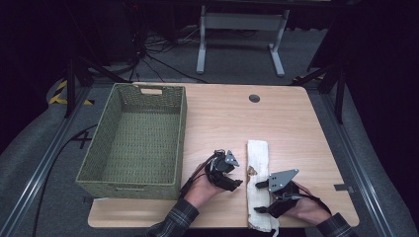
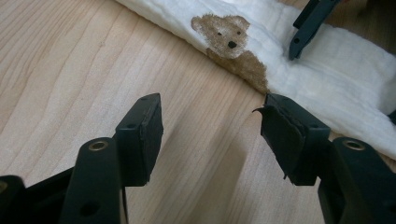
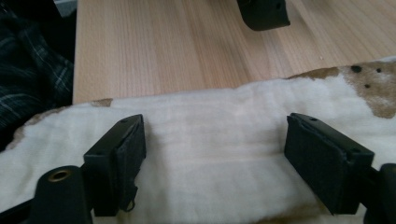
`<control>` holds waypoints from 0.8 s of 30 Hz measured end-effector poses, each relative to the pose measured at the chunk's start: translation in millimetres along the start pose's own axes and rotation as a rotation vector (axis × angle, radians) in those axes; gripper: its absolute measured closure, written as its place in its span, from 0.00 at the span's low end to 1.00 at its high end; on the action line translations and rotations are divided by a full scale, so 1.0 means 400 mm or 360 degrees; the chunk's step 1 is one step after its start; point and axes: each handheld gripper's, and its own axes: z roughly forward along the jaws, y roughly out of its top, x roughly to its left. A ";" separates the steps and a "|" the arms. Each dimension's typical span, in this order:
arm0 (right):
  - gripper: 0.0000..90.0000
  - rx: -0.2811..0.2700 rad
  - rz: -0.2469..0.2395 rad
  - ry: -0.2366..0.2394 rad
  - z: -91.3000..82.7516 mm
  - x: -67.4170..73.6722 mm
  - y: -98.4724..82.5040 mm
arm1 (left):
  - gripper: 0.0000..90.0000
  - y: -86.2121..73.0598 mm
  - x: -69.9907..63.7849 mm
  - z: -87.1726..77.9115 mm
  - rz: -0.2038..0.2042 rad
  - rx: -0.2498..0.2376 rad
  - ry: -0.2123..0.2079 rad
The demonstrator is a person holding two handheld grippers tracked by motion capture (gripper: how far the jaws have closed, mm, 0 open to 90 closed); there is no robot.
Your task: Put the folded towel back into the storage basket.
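The folded white towel point(image 1: 259, 183) lay lengthwise near the table's point(image 1: 296, 123) near edge, right of the green basket point(image 1: 136, 143). I had my right gripper point(image 1: 262, 197) over it, jaws apart, gripping nothing; my left gripper point(image 1: 236, 175) sat just left, jaws apart over bare wood.

We see two matt black devices. The left hand-held gripper point(image 1: 236, 178) carries a small grey three-cornered plate on top, and thin dark cables loop from its body along the left hand point(image 1: 202, 190). The right hand-held gripper point(image 1: 261, 197) bears a larger grey three-cornered plate dotted with small holes, with cables trailing over the right hand point(image 1: 309, 210). In the gripper views, each jaw is a black bar ending in a blocky rectangular pad, with a brass-coloured eyelet near its base. Both sleeves are dark plaid with pale lines.
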 end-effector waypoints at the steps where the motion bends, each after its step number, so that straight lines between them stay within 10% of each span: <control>1: 0.23 0.0006 -0.0014 -0.0017 0.001 0.004 0.000 | 0.43 0.000 -0.001 0.001 -0.0006 -0.0004 0.0000; 13: 0.83 -0.0058 -0.0054 0.0081 -0.022 0.014 -0.020 | 0.43 0.015 -0.004 0.006 0.0028 -0.0015 0.0003; 24: 0.90 -0.0040 -0.0135 0.0266 -0.015 0.023 -0.012 | 0.35 0.095 0.015 0.020 0.0132 -0.0095 0.0021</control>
